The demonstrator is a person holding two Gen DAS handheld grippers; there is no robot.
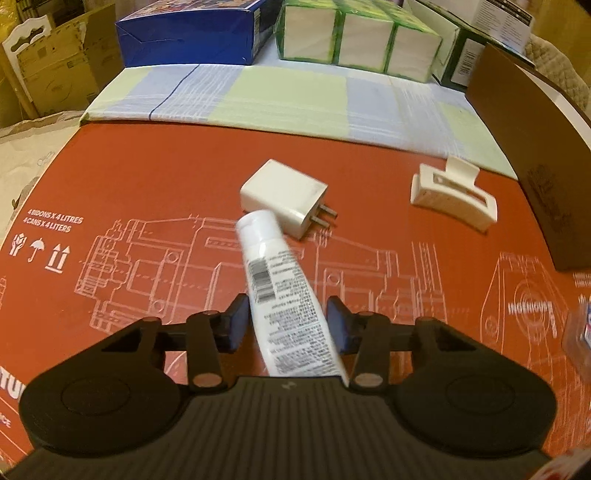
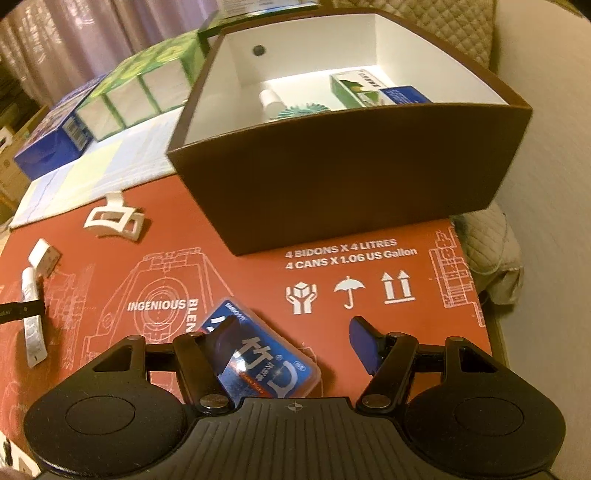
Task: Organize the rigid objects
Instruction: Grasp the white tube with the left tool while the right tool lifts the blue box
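A white tube (image 1: 288,295) with a barcode lies between the pads of my left gripper (image 1: 289,321), which is shut on its lower body; its cap end points away toward a white charger plug (image 1: 284,192). A white hair claw clip (image 1: 454,195) rests to the right. My right gripper (image 2: 291,339) stands open just above a blue plastic case (image 2: 266,354); its left finger overlaps the case and the right finger is well clear of it. Behind stands the open brown box (image 2: 351,166), holding a small white bottle (image 2: 269,99), a green carton (image 2: 354,88) and other small items.
Everything sits on a red printed cardboard sheet (image 1: 147,192) beside a plaid cloth (image 1: 280,99). A blue box (image 1: 192,33) and green-wrapped tissue packs (image 1: 362,40) line the far edge. Quilted upholstery (image 2: 487,251) lies past the sheet's right edge.
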